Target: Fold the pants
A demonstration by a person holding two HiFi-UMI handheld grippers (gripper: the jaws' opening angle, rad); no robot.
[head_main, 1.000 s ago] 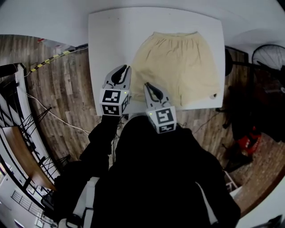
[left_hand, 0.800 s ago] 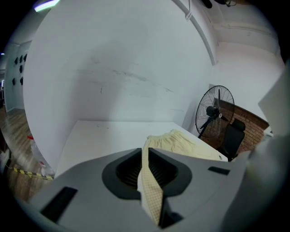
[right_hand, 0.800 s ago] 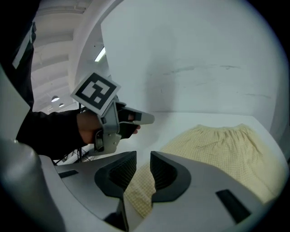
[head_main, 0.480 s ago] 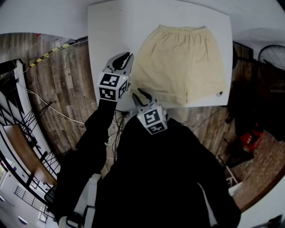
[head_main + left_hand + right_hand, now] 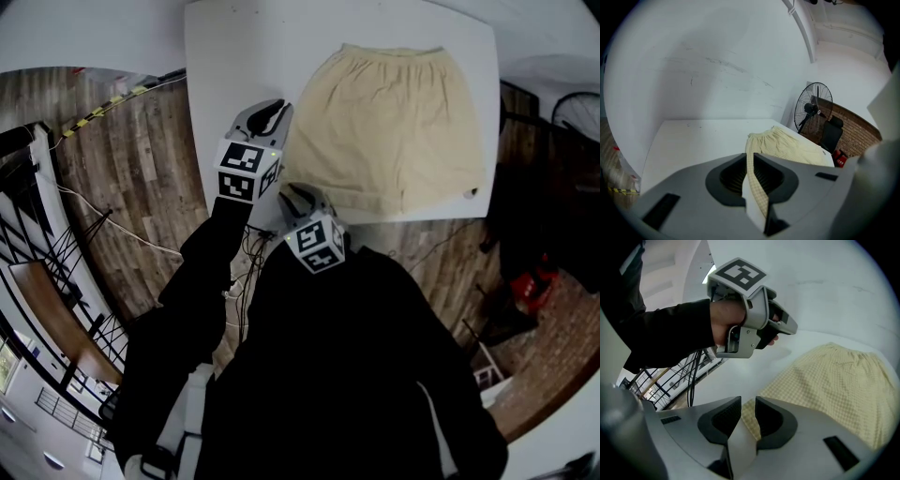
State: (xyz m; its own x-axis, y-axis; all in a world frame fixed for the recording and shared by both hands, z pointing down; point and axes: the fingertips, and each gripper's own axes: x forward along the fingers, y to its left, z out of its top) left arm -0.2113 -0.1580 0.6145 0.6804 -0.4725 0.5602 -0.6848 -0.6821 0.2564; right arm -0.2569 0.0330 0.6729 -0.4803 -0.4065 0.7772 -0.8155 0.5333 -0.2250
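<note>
The pants lie flat on the table's 3 o'clock half, with the right gripper parted and empty at their 7 o'clock corner and the left gripper barely parted and empty at 9 o'clock, so a shallow pinch might catch only one layer.

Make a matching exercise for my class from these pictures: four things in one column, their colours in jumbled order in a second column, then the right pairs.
Column A
1. pants
2. table
3. fan
4. floor

Column B
a. black
b. white
c. pale yellow
d. brown wood

Pairs: 1-c, 2-b, 3-a, 4-d
</note>
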